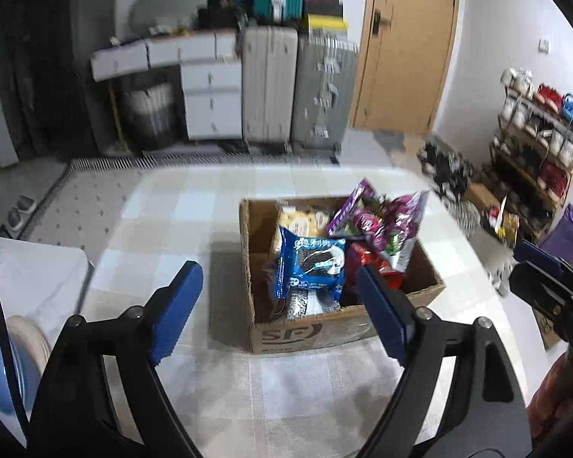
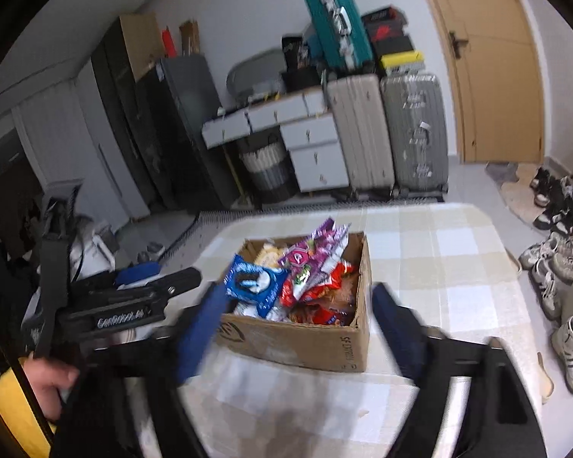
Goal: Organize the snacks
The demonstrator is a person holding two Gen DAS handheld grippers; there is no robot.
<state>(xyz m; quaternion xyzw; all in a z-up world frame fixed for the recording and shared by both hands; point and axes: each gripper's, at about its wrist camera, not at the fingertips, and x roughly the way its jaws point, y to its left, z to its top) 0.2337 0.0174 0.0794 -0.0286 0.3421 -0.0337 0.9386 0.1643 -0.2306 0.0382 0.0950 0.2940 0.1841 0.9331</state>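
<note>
A brown cardboard box [image 1: 309, 334] [image 2: 305, 343] stands on the checked tablecloth, filled with snack packs. A blue cookie pack [image 1: 311, 263] [image 2: 254, 280] lies on top at the near left, purple packs [image 1: 378, 221] [image 2: 317, 252] stick up at the back, and red packs [image 2: 326, 292] lie beside them. My left gripper [image 1: 282, 313] hovers in front of the box, open, with nothing between its blue pads. My right gripper [image 2: 298, 328] is likewise open and empty before the box. The right gripper also shows at the right edge of the left wrist view.
The table [image 1: 164, 206] [image 2: 458, 267] has a rounded far edge. Beyond it stand two suitcases [image 1: 298, 87], a white drawer unit [image 1: 210, 95], a wooden door [image 1: 408, 38] and a shoe rack [image 1: 538, 145]. Shoes [image 2: 554, 267] lie on the floor at right. A hand [image 2: 49, 381] holds the left gripper.
</note>
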